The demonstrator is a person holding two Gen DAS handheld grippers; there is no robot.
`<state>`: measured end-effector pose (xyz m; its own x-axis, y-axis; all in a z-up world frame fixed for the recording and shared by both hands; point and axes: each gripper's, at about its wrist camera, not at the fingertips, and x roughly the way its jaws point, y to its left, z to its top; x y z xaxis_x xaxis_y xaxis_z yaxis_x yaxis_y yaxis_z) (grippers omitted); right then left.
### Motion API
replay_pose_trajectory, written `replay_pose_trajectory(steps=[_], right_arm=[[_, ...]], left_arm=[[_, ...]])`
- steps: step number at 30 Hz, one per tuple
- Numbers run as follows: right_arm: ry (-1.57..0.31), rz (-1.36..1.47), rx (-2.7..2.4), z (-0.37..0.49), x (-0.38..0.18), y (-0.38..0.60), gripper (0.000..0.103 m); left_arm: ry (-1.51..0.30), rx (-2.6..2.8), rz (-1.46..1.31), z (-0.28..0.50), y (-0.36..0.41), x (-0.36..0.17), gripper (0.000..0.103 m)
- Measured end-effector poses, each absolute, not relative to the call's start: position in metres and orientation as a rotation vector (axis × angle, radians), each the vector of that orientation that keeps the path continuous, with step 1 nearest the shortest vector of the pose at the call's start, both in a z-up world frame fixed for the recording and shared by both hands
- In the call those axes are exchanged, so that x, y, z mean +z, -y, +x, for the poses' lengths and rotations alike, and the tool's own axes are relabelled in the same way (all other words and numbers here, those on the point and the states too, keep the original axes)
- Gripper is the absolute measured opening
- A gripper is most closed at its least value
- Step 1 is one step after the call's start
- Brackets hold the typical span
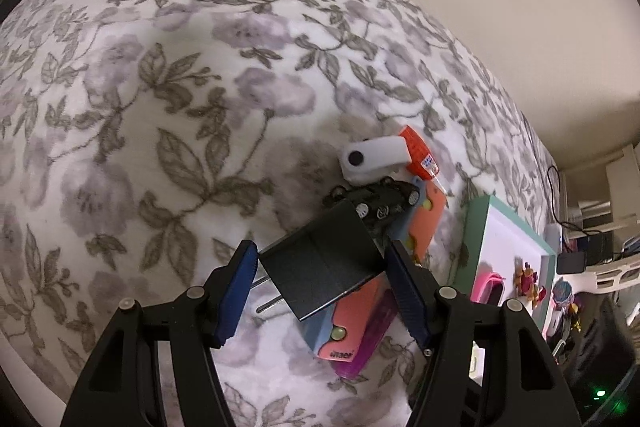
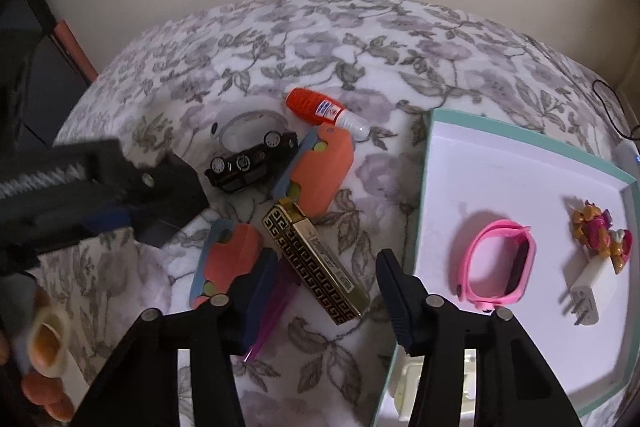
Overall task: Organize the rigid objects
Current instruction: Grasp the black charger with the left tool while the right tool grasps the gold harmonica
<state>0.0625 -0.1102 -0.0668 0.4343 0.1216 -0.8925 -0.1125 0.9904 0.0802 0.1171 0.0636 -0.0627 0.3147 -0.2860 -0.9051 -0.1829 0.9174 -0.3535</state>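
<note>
Now left claw (image 1: 320, 291) grips black charger (image 1: 320, 263); right claw (image 2: 320, 299) gapes above gold box (image 2: 316, 259)

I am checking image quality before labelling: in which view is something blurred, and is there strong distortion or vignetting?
Right wrist view: the left gripper at the left edge is smeared, while the gold-patterned box stays sharp. Left wrist view: the black charger is sharp; the floral blanket bulges from fisheye distortion. Both views have dark corners.

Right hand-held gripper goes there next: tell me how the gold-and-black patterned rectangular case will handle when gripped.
The gold-and-black patterned rectangular case looks rigid and flat-sided, so unlikely to roll. Its glossy surface may slip. It rests across a purple item, so it may tilt.
</note>
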Motion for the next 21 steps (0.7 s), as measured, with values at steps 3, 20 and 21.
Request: replay_pose_trajectory(steps=[3, 20, 21], right_arm=[[-1.124, -0.009, 0.139, 0.066, -0.072, 0.108, 0.052], [-1.129, 0.054, 0.187, 0.066, -0.072, 0.108, 0.017], [-1.124, 0.059, 0.189, 0.065, -0.070, 0.108, 0.017]], left_arm=[[-1.263, -0.067, -0.433, 0.118, -0.064, -0.064, 0.067], [-1.238, -0.057, -0.416, 0.118, -0.064, -0.057, 0.067], [-1.231, -0.059, -0.414, 0.118, -0.064, -0.055, 0.067]])
